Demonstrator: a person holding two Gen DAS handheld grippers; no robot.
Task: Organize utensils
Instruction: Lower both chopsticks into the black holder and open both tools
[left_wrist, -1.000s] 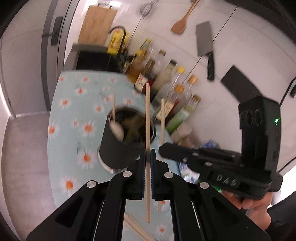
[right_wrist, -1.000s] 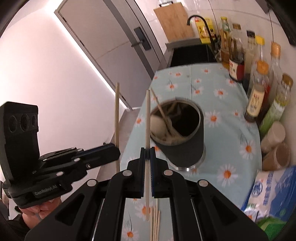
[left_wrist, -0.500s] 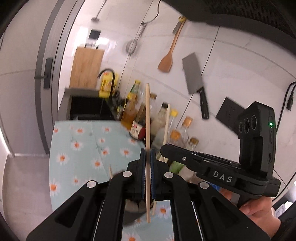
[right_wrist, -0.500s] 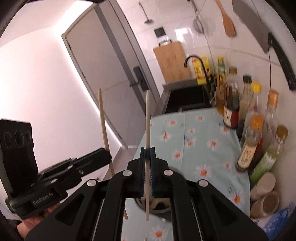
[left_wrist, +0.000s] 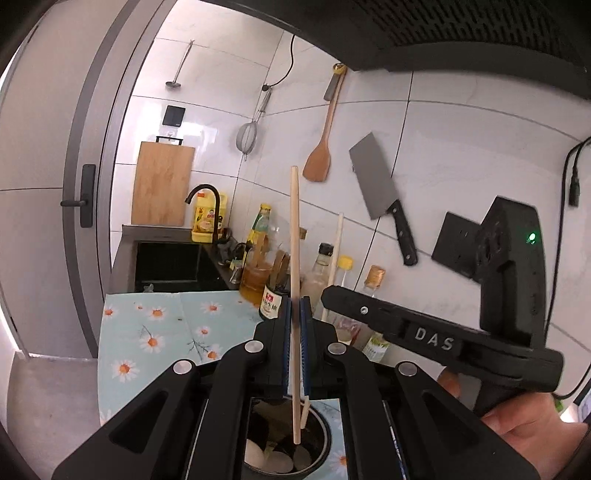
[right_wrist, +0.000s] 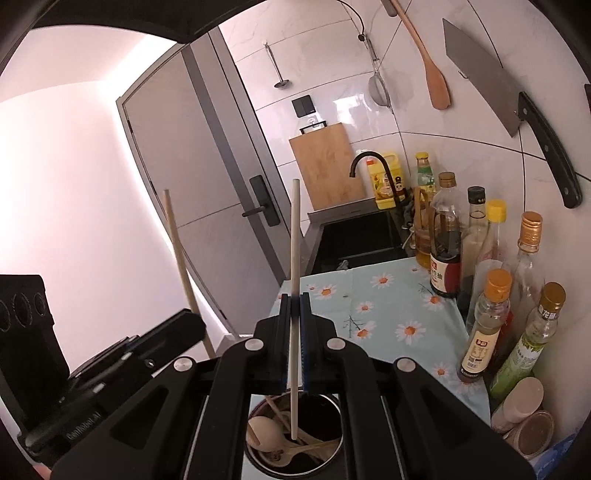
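Left gripper (left_wrist: 294, 314) is clenching one chopstick (left_wrist: 294, 236) upright, tip dangling over the utensil holder (left_wrist: 325, 439) at six o'clock. Right gripper (right_wrist: 294, 310) is pinching a second chopstick (right_wrist: 294, 240) likewise, seemingly lined up for dropping. Two chopsticks, one holder, wooden spoons (right_wrist: 264, 428) inside, too jumbled for counting.

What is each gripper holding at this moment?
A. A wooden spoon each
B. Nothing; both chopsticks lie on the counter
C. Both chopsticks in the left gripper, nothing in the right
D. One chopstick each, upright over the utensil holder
D: the left gripper and right gripper each clamp one chopstick upright, tips over the holder.
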